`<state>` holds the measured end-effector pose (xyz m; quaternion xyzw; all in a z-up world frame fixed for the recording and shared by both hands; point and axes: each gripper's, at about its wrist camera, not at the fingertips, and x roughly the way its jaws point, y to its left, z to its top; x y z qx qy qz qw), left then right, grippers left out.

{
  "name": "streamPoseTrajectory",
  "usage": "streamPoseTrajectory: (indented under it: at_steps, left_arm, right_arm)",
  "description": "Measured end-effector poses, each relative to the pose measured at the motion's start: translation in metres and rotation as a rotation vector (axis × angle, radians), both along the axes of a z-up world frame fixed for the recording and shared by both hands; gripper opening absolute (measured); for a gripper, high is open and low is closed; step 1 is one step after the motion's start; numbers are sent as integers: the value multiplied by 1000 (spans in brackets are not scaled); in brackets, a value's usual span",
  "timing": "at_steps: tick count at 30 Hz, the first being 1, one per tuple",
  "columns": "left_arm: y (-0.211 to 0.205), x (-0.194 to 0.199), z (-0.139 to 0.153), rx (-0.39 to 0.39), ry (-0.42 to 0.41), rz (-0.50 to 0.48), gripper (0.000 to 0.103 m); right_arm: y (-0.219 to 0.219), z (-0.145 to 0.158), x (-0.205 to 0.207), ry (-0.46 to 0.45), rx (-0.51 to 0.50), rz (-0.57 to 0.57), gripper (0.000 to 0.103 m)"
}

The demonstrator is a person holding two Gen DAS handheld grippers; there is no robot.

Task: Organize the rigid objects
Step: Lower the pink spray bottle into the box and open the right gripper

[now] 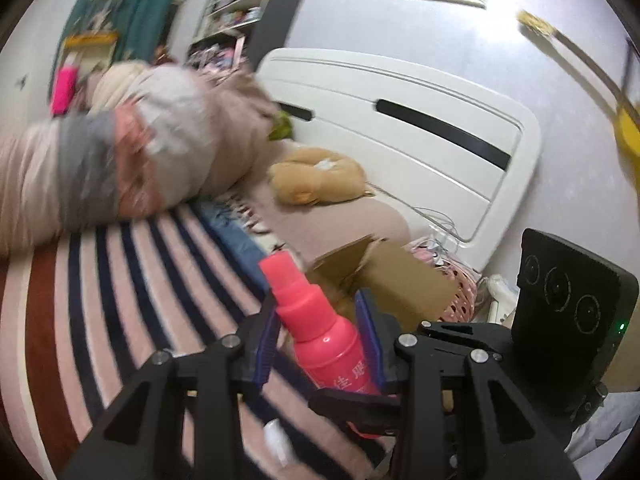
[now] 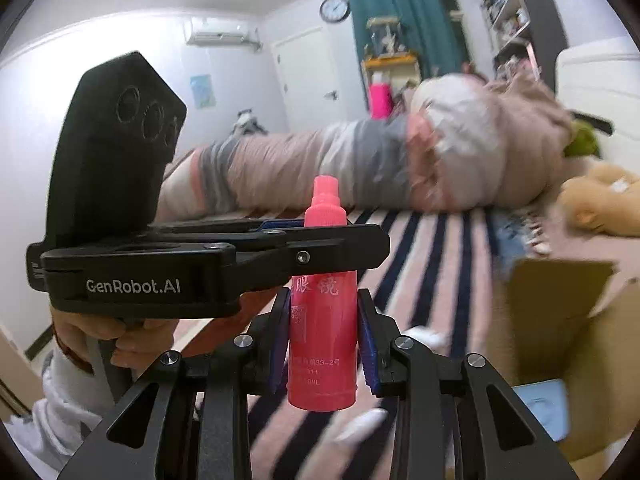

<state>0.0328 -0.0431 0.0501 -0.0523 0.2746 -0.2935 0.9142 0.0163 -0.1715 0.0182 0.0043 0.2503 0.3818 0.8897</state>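
Note:
A pink spray bottle (image 1: 320,328) with white Chinese lettering is held above a striped bed. My left gripper (image 1: 322,330) is shut on its neck and shoulder. In the right wrist view the same bottle (image 2: 323,320) stands upright, with my left gripper (image 2: 316,244) crossing from the left and clamping its upper part. My right gripper (image 2: 323,336) has its blue pads on both sides of the bottle's body and looks shut on it. My right gripper shows as a black body at the lower right of the left wrist view (image 1: 568,312).
An open cardboard box (image 1: 384,276) sits beside the bed, also in the right wrist view (image 2: 568,320), with a light blue item (image 2: 540,404) inside. A tan plush toy (image 1: 320,176), rolled bedding (image 1: 140,140), white headboard (image 1: 400,128) and striped blanket (image 1: 140,280) are around.

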Motion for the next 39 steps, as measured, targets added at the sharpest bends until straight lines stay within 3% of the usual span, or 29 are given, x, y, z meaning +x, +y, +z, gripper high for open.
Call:
streamPoseTrajectory:
  at_steps: [6,10,17,20,24,26,30,31,35,39]
  left_arm:
    - [-89,27,13,81,-9,-107,33]
    - [-149,48,-6,146,47,-164,33]
    - [-196,73,-38,209,135,-221,33]
    - [-198,76,-33,202,137,-230,33]
    - [-199,77,-35,267,148,-192,44]
    - [-199,77,-37,280,154,-190,44]
    - [-192,70,-29,253,132,-181,62]
    - [-189,68,-25,249,125,-176,62]
    - [-167,60,-10,239,89,-130,66]
    - [-120,46,9,232,48,-15,67]
  right_arm:
    - [-83,7,4,-20,19,-125,27]
    - [-127,-10,11,24,-10,-208,27]
    - [-166,-49,32,103,-105,-319,27]
    - [-171,-59,38,138,-139,-337,27]
    - [-179,-65,42,146,-131,-346,27]
    - [-176,-65,44,148,-129,-348,28]
    - [-176,-62,38,154,-134,-371,35]
    - [-176,-62,38,154,-134,-372,36]
    - [-172,-54,31,142,-133,-374,38]
    - [-160,-37,19,92,-107,-358,39]
